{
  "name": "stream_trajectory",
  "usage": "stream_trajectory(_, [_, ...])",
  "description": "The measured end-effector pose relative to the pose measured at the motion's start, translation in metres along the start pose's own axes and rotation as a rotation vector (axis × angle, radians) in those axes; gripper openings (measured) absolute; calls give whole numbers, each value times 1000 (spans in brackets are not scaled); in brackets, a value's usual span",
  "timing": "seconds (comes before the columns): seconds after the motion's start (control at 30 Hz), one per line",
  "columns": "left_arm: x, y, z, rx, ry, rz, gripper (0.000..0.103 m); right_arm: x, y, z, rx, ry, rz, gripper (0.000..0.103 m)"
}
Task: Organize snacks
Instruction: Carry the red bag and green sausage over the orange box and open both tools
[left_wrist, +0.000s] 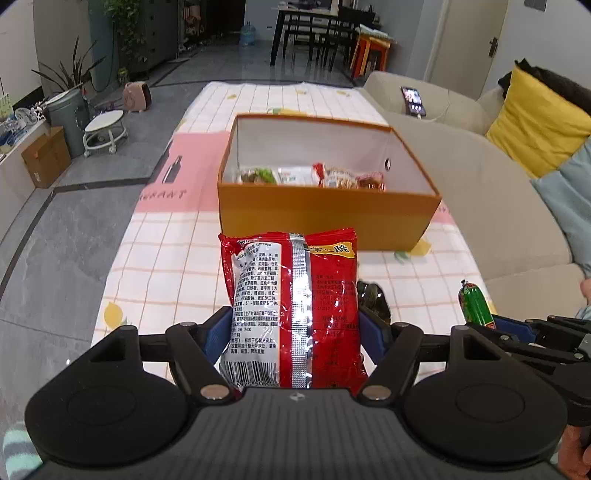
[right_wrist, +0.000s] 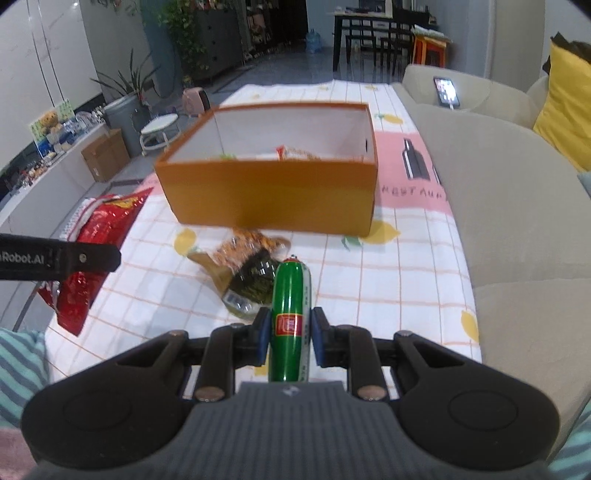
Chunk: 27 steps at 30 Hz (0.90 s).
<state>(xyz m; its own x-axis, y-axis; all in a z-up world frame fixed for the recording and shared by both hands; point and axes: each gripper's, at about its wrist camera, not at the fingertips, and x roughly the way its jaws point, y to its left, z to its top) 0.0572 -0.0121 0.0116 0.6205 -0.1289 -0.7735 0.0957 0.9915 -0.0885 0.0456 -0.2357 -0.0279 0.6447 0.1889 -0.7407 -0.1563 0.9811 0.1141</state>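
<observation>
My left gripper (left_wrist: 293, 332) is shut on a red snack bag (left_wrist: 295, 306), held above the table with its printed back facing me; the same red snack bag (right_wrist: 92, 251) shows at the left of the right wrist view. My right gripper (right_wrist: 290, 332) is shut on a green sausage stick (right_wrist: 290, 317), which also appears as the green sausage stick (left_wrist: 475, 306) at the right of the left wrist view. An open orange box (left_wrist: 325, 218), also seen as the orange box (right_wrist: 273, 199), stands ahead on the table with several snack packets (left_wrist: 314, 175) inside.
Two loose snack packets (right_wrist: 247, 273) lie on the checked tablecloth (right_wrist: 388, 280) between the right gripper and the box. A beige sofa (left_wrist: 491, 206) with a yellow cushion (left_wrist: 535, 125) and a phone (left_wrist: 413, 100) runs along the right. Floor drops off on the left.
</observation>
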Motion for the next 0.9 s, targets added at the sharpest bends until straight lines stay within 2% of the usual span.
stream_trajectory(0.43, [-13, 1, 67, 38, -123, -22, 82, -30, 1, 74, -66, -137, 25, 20])
stream_trajectory(0.73, [0, 2, 123, 47, -166, -64, 82, -21, -1, 138, -110, -200, 36, 20])
stream_trajectory(0.9, [19, 4, 150, 49, -149, -66, 82, 0, -7, 173, -124, -194, 34, 20])
